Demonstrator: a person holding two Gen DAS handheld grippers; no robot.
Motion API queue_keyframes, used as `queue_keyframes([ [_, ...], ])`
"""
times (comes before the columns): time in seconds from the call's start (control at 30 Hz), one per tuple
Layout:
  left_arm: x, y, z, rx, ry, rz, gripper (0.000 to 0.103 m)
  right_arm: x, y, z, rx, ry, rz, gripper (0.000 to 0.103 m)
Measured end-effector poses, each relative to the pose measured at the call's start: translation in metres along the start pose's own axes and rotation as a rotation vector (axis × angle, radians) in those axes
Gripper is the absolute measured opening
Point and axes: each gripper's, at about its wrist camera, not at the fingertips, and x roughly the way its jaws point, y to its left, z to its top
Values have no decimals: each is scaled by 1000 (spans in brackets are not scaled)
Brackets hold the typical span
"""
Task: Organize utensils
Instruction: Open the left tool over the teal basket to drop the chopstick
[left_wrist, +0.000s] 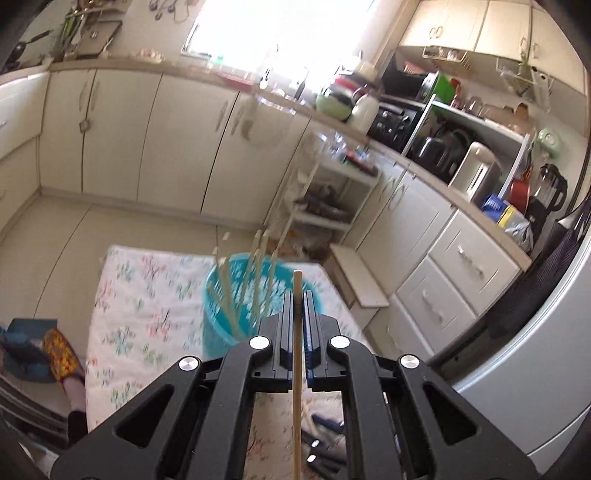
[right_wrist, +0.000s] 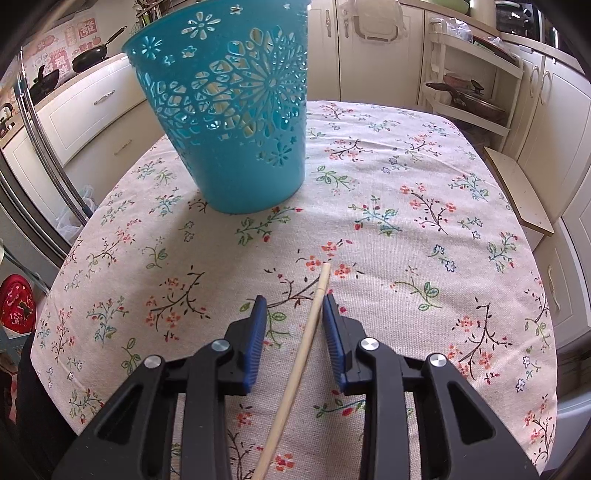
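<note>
In the left wrist view my left gripper (left_wrist: 298, 295) is shut on a pale wooden chopstick (left_wrist: 296, 369), held high above the table with its tip poking just past the pads. Beyond it stands a teal cut-out basket (left_wrist: 214, 325) with several chopsticks leaning in it, blurred. In the right wrist view my right gripper (right_wrist: 295, 298) hangs low over the floral tablecloth (right_wrist: 406, 221), jaws apart. A second chopstick (right_wrist: 310, 332) lies on the cloth between them, close to the right pad and clear of the left one. The basket (right_wrist: 236, 147) stands at the far left of the table.
A white shelf cart (right_wrist: 472, 74) with pans and a low wooden step (right_wrist: 517, 184) stand beyond the table's far right. Cream cabinets and a crowded counter (left_wrist: 461, 166) ring the room. A fridge (left_wrist: 535, 332) is at the right. A slippered foot (left_wrist: 62, 354) is on the floor at the left.
</note>
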Motion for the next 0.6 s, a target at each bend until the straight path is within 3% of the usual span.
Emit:
queue_keyframes([
  [0.17, -13, -23, 36, 40, -98, -3, 5, 0, -1, 0, 7, 0, 6, 31],
  [0.4, -18, -44, 63, 98, -343, 146, 5, 0, -2, 1, 13, 0, 13, 31],
  [0.6, 13, -44, 69, 136, -413, 267, 5, 1, -2, 1, 7, -3, 11, 32],
])
